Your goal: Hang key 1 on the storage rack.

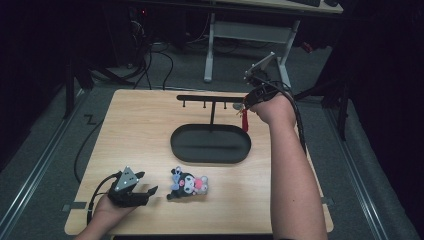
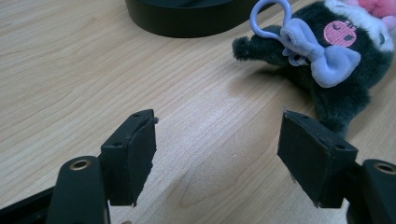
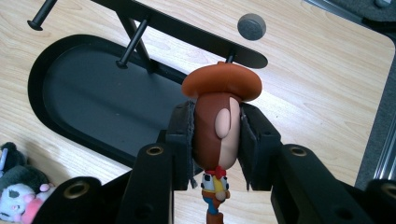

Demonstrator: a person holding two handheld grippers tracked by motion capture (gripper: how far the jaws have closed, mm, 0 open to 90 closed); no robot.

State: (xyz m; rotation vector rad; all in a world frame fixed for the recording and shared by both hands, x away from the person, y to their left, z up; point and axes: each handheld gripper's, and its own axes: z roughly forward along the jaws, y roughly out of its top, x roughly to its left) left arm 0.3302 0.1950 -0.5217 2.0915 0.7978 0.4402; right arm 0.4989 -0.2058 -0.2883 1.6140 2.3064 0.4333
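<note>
1. The right gripper (image 3: 217, 140) is pinching a cowboy figure keychain (image 3: 219, 121) by the head, its jaws pressed against both sides, and holds it up at the far right end of the black hook rack (image 1: 212, 98).
2. Just beyond the figure's hat sits the rack's end peg (image 3: 229, 57); whether the keychain's loop is on it is hidden behind the hat.
3. My reading: the step in hand is hanging this figure on that end peg, over the oval tray (image 1: 180, 145) at the rack's foot.
4. Next, the loop likely must seat on the peg before the jaws let go.
5. The left gripper (image 2: 217, 149) rests low on the counter (image 2: 70, 70), jaws spread and empty.
6. Just ahead of it, to its right, lies a dark plush keychain (image 2: 336, 60) with a lilac bow and ring, probably the next pick.
</note>
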